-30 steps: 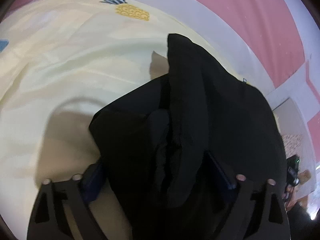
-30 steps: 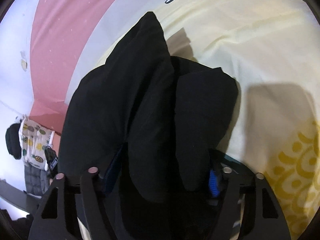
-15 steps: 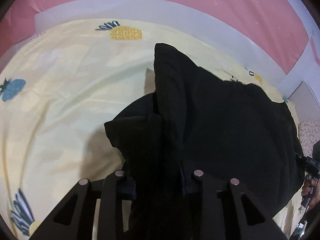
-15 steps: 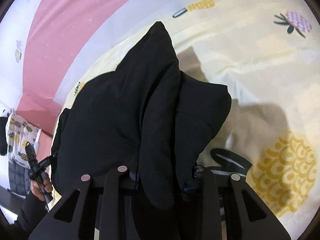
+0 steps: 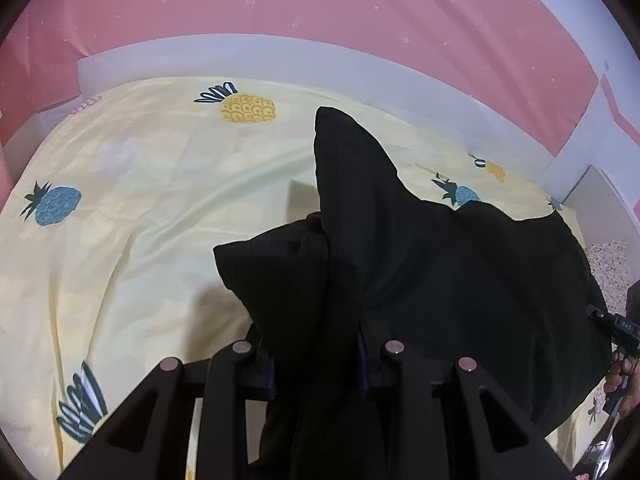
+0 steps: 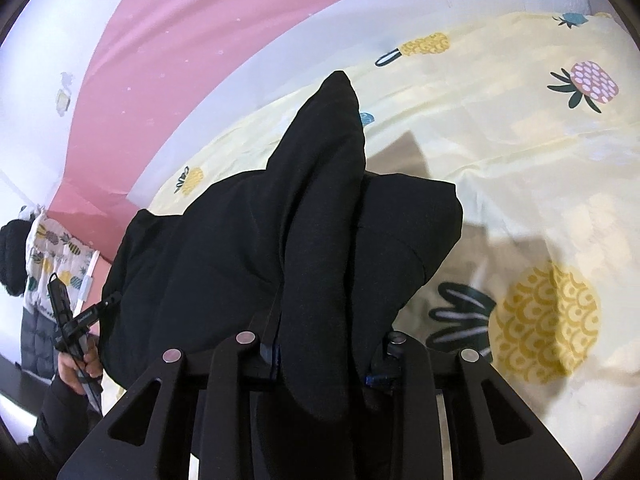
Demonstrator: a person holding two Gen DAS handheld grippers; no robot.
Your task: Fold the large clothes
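A large black garment (image 5: 420,264) hangs bunched between both grippers above a pale yellow bed sheet with pineapple prints (image 5: 140,184). My left gripper (image 5: 318,364) is shut on a thick fold of the black garment, which drapes over its fingers and hides the tips. My right gripper (image 6: 324,356) is shut on another fold of the same garment (image 6: 248,240). The cloth stretches from each gripper toward the other. The other hand-held gripper shows at the right edge of the left wrist view (image 5: 616,332) and at the left edge of the right wrist view (image 6: 72,320).
The bed sheet (image 6: 540,168) spreads wide under the garment. A white bed border (image 5: 280,56) and a pink wall (image 5: 320,0) lie behind. The person's patterned clothing (image 6: 48,248) shows at the far left of the right wrist view.
Both grippers went from open around the cloth to shut on it, then lifted and pulled back, so more of the sheet and wall shows.
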